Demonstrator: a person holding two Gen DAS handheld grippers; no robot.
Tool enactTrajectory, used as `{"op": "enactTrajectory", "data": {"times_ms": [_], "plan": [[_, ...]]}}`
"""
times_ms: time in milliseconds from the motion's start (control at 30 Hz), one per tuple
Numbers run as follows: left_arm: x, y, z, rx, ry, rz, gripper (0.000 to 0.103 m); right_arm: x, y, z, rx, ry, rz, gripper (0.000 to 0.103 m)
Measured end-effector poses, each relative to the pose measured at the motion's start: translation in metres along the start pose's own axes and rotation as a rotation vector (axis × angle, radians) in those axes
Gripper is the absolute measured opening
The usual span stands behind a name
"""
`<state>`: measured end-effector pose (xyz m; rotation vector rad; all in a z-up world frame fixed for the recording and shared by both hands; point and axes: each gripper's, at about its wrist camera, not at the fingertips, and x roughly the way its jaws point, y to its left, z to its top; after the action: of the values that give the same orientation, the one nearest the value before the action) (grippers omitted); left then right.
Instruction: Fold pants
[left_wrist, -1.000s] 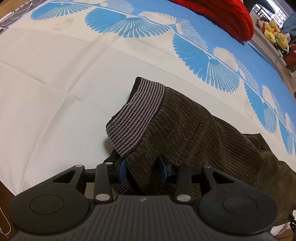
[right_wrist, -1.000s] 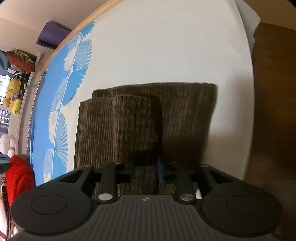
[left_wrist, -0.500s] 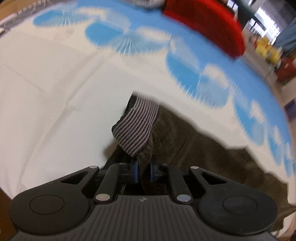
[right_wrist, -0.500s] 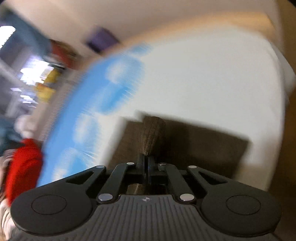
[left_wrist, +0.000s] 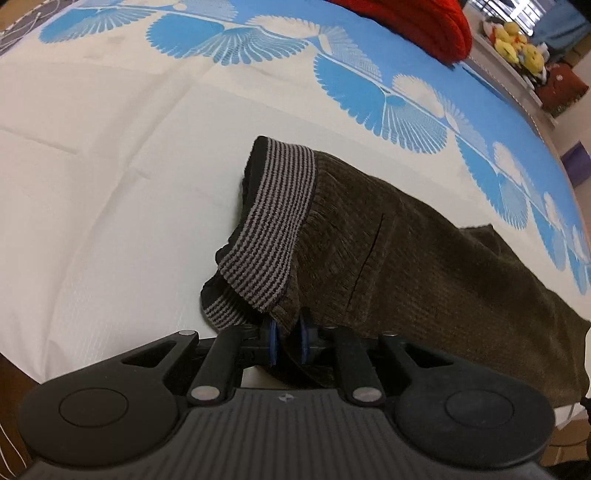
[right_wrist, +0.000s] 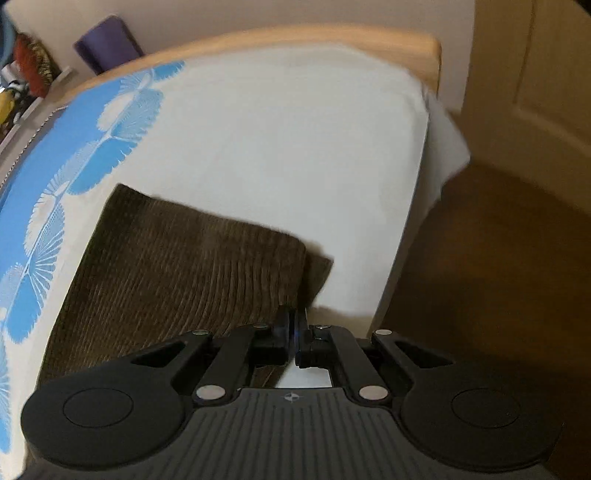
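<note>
There is 1 pair of brown corduroy pants (left_wrist: 424, 258), with 1 striped waistband (left_wrist: 273, 229) and 1 slit pocket opening (left_wrist: 365, 254) showing in the left wrist view. 2 grippers appear, the left gripper (left_wrist: 288, 339) and the right gripper (right_wrist: 294, 328), each with 2 fingers. The pants lie on 1 bed sheet (left_wrist: 110, 166), white with 1 blue patterned band. 1 red blanket (left_wrist: 417, 22) lies at the far edge. On 1 shelf (left_wrist: 517, 66) sit at least 2 yellow plush toys (left_wrist: 517, 40). 1 purple block (right_wrist: 107, 44) and 1 door (right_wrist: 535, 81) appear in the right wrist view.
</note>
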<state>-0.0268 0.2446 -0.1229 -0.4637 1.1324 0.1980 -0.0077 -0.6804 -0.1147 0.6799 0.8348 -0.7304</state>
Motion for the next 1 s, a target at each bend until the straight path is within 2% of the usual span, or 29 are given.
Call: {"op": "enactTrajectory", "data": {"times_ms": [67,100,167,267,333,400,433,467,500,567,600,633,700,767,833,900,1000], "plan": [[0.002,-0.002,0.002,-0.01,0.009,0.026,0.038,0.0,0.002,0.0,-0.007,0.002,0.023,0.001],[0.0,0.0,0.003,-0.012,-0.008,0.045,0.044,-0.001,0.003,0.001,-0.013,-0.004,0.013,0.003],[-0.011,0.005,0.008,-0.03,-0.083,0.096,0.066,-0.003,0.006,0.003,-0.002,-0.029,0.022,0.006],[-0.031,0.014,0.011,-0.097,-0.211,0.115,0.069,0.002,0.004,0.006,-0.026,-0.009,0.025,0.006],[-0.039,0.013,0.013,-0.096,-0.275,0.07,0.066,0.011,0.005,0.005,-0.057,0.019,-0.007,0.0],[-0.041,0.003,0.014,-0.031,-0.305,0.027,0.046,0.014,0.005,0.006,-0.071,0.014,-0.102,0.0],[-0.04,-0.004,0.014,0.007,-0.304,0.015,0.029,0.014,0.003,0.007,-0.054,0.013,-0.145,0.0],[-0.035,-0.011,0.014,0.051,-0.285,0.004,0.019,0.013,0.001,0.008,-0.024,0.014,-0.164,0.0],[-0.028,-0.015,0.014,0.081,-0.247,0.013,0.017,0.011,-0.002,0.009,0.003,0.008,-0.175,0.0],[0.004,-0.017,0.013,0.111,-0.077,0.139,0.012,-0.001,0.001,0.012,0.041,-0.047,-0.156,0.003],[0.018,-0.015,0.013,0.107,-0.017,0.19,0.007,-0.011,0.011,0.014,0.016,-0.09,-0.108,0.004],[0.019,-0.017,0.016,0.124,-0.024,0.202,0.007,-0.017,0.022,0.013,-0.028,-0.12,-0.061,0.004],[0.016,-0.018,0.018,0.1,-0.032,0.187,0.008,-0.032,0.054,0.007,-0.149,-0.167,0.08,0.004],[0.01,-0.019,0.019,0.077,-0.056,0.168,0.015,-0.046,0.093,-0.009,-0.293,-0.172,0.26,0.005],[0.003,-0.025,0.023,0.087,-0.106,0.155,0.025,-0.059,0.136,-0.033,-0.479,-0.15,0.419,0.008],[-0.001,-0.031,0.026,0.098,-0.142,0.129,0.027,-0.072,0.18,-0.064,-0.652,-0.106,0.574,0.009],[-0.004,-0.043,0.026,0.123,-0.169,0.061,0.027,-0.083,0.233,-0.105,-0.816,0.005,0.739,0.009]]}}
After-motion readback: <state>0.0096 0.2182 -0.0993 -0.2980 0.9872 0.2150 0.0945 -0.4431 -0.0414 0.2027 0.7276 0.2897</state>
